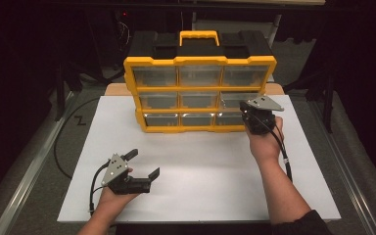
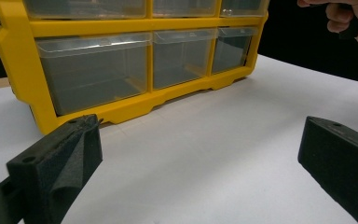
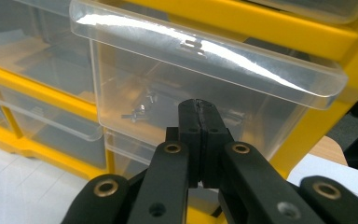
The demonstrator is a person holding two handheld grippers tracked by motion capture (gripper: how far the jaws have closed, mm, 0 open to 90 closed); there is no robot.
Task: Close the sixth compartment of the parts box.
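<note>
A yellow organizer [image 1: 199, 61] with a black back and several clear drawers stands upright at the far side of the white board [image 1: 200, 166]. My right gripper [image 1: 247, 110] is shut, its tip [image 3: 200, 109] against the front of the middle right drawer [image 3: 205, 51], just under the drawer's lip. That drawer stands slightly out and holds small screws [image 3: 140, 109]. My left gripper [image 1: 144, 163] rests open near the board's front left, nothing between its jaws [image 2: 200, 154]. It faces the organizer [image 2: 121, 109] and its bottom row of drawers.
The white board lies on a wooden table [image 1: 115, 88] with grey floor around it. A metal rail [image 1: 24, 171] runs along the left. A black cable [image 1: 58, 147] loops on the floor at the left. Dark room behind the organizer.
</note>
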